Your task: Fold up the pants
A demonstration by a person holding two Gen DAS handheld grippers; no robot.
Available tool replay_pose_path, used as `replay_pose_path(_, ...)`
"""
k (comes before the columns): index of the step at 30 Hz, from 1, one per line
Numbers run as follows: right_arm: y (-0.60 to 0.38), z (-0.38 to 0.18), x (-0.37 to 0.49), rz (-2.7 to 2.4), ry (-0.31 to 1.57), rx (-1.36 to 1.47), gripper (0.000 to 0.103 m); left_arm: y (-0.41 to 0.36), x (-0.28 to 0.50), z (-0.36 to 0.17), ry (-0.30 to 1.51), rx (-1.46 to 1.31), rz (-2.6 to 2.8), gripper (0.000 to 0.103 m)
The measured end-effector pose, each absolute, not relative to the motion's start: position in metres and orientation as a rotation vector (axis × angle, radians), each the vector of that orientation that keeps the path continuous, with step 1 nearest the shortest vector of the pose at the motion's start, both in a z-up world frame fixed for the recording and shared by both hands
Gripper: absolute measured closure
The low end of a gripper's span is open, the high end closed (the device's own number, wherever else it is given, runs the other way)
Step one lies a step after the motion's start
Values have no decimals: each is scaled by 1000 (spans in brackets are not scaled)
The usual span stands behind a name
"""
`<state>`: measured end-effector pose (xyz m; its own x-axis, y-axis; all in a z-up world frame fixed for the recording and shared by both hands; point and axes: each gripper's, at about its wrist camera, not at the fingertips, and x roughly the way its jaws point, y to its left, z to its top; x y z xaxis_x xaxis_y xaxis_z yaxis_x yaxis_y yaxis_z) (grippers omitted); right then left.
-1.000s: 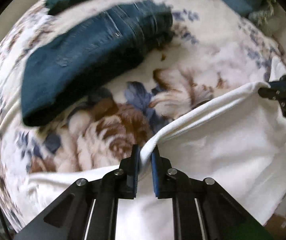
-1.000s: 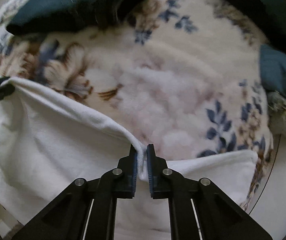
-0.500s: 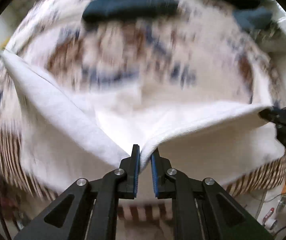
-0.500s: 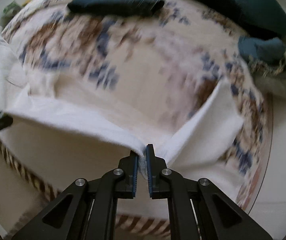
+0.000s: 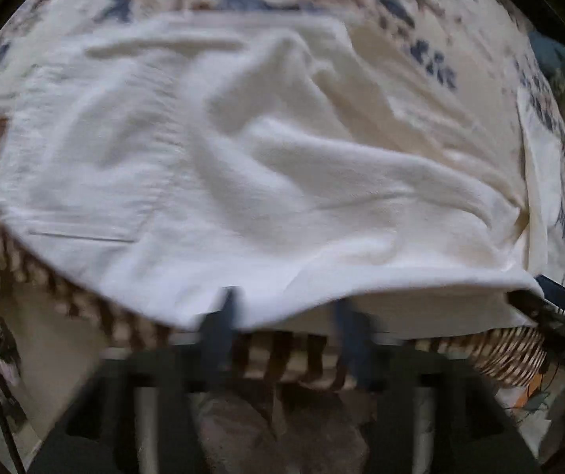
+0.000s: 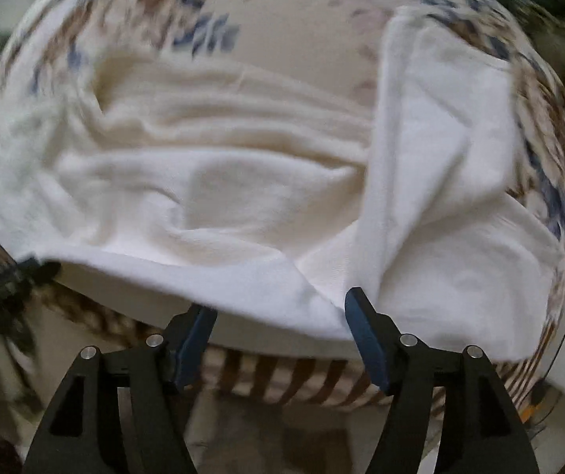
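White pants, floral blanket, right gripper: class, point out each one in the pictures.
white pants (image 6: 211, 197): right wrist view, wrinkled middle.
floral blanket (image 6: 282, 12): right wrist view, bare patch beyond the pants.
right gripper (image 6: 278, 316): right wrist view, between its open fingers.

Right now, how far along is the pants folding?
Early on. Done: the white pants are spread over the floral blanket, rumpled, with one end turned over on the right. In hand: nothing; the left tool and right tool are both open at the near edge, though the left view is blurred. Left: smoothing and every real fold.
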<state>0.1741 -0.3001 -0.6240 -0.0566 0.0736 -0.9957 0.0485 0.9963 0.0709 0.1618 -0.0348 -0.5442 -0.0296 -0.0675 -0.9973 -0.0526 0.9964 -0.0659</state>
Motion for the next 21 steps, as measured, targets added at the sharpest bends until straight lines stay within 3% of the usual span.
replay_pose_path(2,-322,-599,179,-25,1583,196,13,-36,163,-525,1527,-15,61,8)
replay_pose_path(6,-363,-589,227,-155,1540,254,13,-52,189,-516,1425,158,144,8)
replay_pose_path(13,-393,-673,347,-346,1651,179,16,-80,249,-527,1404,194,129,8)
replay_pose_path(15,-399,-691,346,-386,1697,108,47,-90,257,-531,1401,224,110,8)
replay_pose_path(17,-414,-676,330,-400,1634,175,97,-95,258,-527,1391,228,91,8)
replay_pose_path(21,-464,-608,258,-495,1445,341,96,-109,257,-521,1396,223,49,8)
